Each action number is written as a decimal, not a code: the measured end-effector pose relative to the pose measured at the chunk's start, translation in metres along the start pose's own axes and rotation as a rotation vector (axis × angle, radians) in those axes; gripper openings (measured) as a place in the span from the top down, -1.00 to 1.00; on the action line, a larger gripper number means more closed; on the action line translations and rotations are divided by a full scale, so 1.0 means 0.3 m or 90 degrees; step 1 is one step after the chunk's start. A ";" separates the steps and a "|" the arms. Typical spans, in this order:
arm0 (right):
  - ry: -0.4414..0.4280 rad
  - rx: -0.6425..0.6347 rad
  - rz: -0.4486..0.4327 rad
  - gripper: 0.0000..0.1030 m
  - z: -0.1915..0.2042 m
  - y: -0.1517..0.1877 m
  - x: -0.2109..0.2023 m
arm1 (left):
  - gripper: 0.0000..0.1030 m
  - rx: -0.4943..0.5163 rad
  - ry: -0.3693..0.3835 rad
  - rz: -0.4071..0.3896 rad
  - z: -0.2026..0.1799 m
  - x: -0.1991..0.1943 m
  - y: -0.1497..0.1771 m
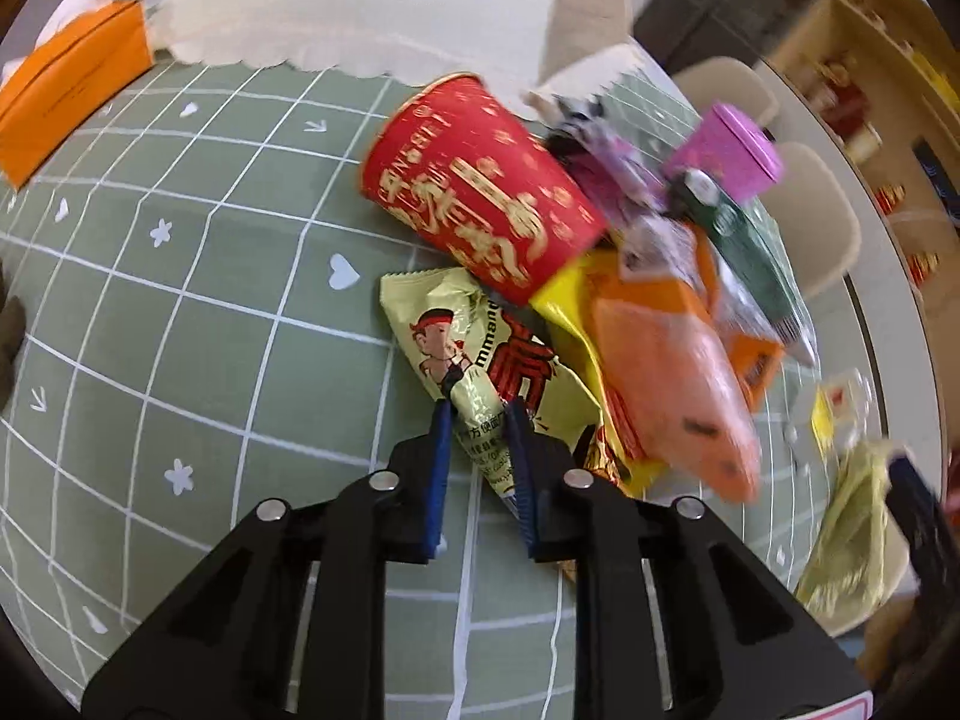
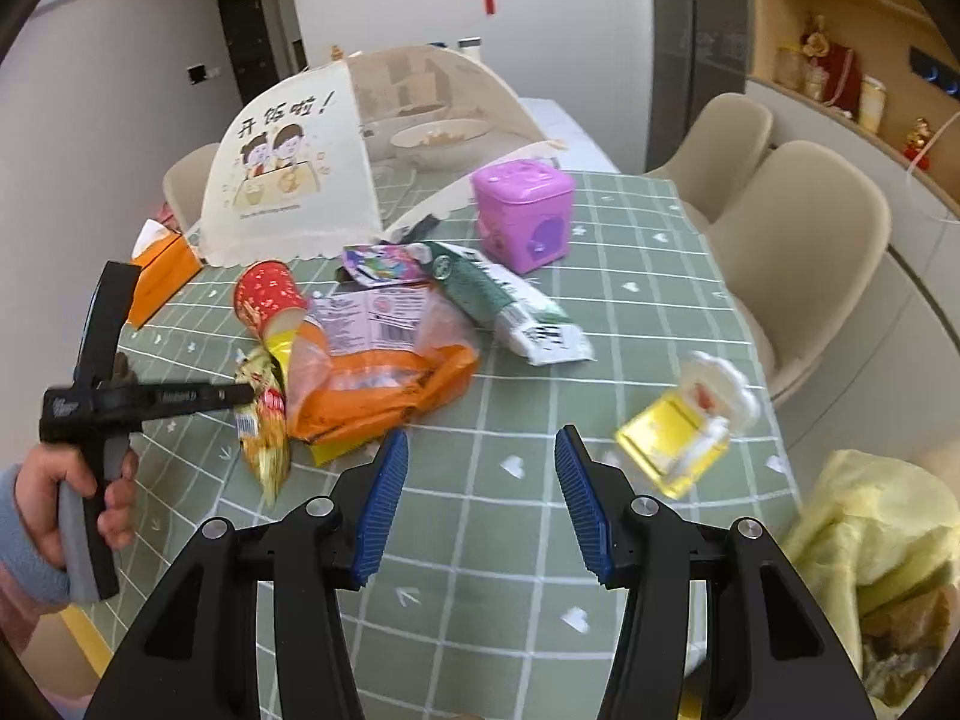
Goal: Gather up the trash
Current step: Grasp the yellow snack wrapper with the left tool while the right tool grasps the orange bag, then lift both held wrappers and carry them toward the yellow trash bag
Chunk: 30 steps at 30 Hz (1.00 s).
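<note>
A pile of trash lies on the green checked tablecloth point(image 2: 630, 312). My left gripper point(image 1: 477, 414) is shut on the end of a pale green snack wrapper point(image 1: 456, 330) with a cartoon figure; the wrapper also shows in the right wrist view point(image 2: 264, 426). Beside it lie a red paper cup point(image 1: 480, 204), an orange plastic bag point(image 1: 666, 360) and a green-white wrapper point(image 2: 504, 294). My right gripper point(image 2: 480, 462) is open and empty above bare cloth, with a yellow clear packet point(image 2: 684, 426) just to its right.
A pink lidded box point(image 2: 525, 213) stands behind the pile. A mesh food cover point(image 2: 336, 162) stands over dishes at the back, an orange tissue box point(image 2: 162, 282) at the left. A yellow trash bag point(image 2: 882, 552) hangs off the right table edge. Beige chairs point(image 2: 810, 252) stand on the right.
</note>
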State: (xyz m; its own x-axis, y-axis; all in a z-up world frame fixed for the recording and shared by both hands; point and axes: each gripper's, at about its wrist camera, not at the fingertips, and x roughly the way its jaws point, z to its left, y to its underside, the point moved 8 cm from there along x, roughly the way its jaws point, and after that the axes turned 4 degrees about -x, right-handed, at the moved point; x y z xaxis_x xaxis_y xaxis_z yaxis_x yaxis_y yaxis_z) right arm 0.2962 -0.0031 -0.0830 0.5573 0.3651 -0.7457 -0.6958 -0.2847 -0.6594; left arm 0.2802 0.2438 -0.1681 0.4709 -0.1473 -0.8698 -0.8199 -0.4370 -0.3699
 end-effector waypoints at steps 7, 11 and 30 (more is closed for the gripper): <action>-0.051 0.032 0.019 0.06 0.074 -0.059 0.172 | 0.69 0.019 0.021 0.021 0.040 -0.093 0.083; -0.041 0.079 0.034 0.06 0.063 -0.074 0.301 | 0.69 0.000 0.028 0.021 0.080 -0.132 0.110; -0.064 0.054 0.068 0.82 -0.039 0.035 0.187 | 0.69 0.063 0.057 0.028 -0.014 -0.140 0.085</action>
State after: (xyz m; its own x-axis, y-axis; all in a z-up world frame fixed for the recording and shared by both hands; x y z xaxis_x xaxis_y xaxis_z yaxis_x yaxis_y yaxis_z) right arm 0.3253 0.0040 -0.1330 0.4330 0.4256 -0.7946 -0.7869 -0.2516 -0.5635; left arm 0.2409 0.2351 -0.1396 0.4574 -0.2455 -0.8547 -0.8666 -0.3387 -0.3664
